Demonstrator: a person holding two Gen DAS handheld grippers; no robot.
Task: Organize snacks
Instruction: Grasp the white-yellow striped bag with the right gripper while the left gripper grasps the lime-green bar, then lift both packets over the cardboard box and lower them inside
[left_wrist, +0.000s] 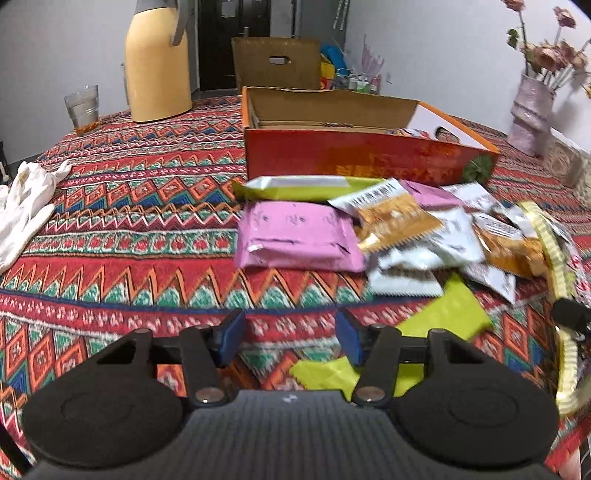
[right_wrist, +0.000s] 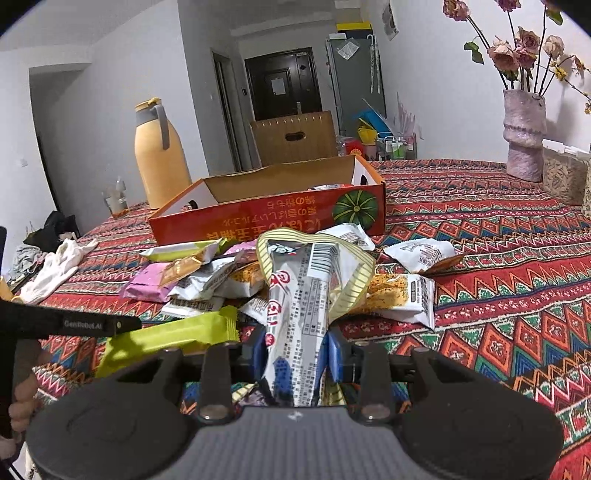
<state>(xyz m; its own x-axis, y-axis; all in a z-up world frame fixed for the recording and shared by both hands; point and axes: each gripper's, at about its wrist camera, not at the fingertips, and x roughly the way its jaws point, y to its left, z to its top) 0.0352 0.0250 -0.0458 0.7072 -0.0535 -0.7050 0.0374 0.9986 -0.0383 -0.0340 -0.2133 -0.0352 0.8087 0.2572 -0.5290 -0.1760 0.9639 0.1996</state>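
A pile of snack packets lies on the patterned tablecloth before an orange cardboard box (left_wrist: 332, 155) (right_wrist: 236, 221). In the left wrist view the pile holds a pink packet (left_wrist: 295, 236), a green bar (left_wrist: 306, 186) and a brown-and-white packet (left_wrist: 395, 218). My left gripper (left_wrist: 291, 339) is open and empty, just short of the pile, above a lime-green packet (left_wrist: 443, 317). My right gripper (right_wrist: 297, 356) is shut on a long silver packet with yellow striped edges (right_wrist: 306, 295), held above the pile. That packet also shows at the right edge of the left view (left_wrist: 554, 243).
A yellow thermos (left_wrist: 157, 70) (right_wrist: 157, 155) and a glass (left_wrist: 83, 107) stand at the far left. White gloves (left_wrist: 26, 206) (right_wrist: 55, 266) lie at the left. A pink vase of flowers (left_wrist: 532, 110) (right_wrist: 524, 136) stands at the far right. A brown cardboard carton (right_wrist: 293, 136) is behind the table.
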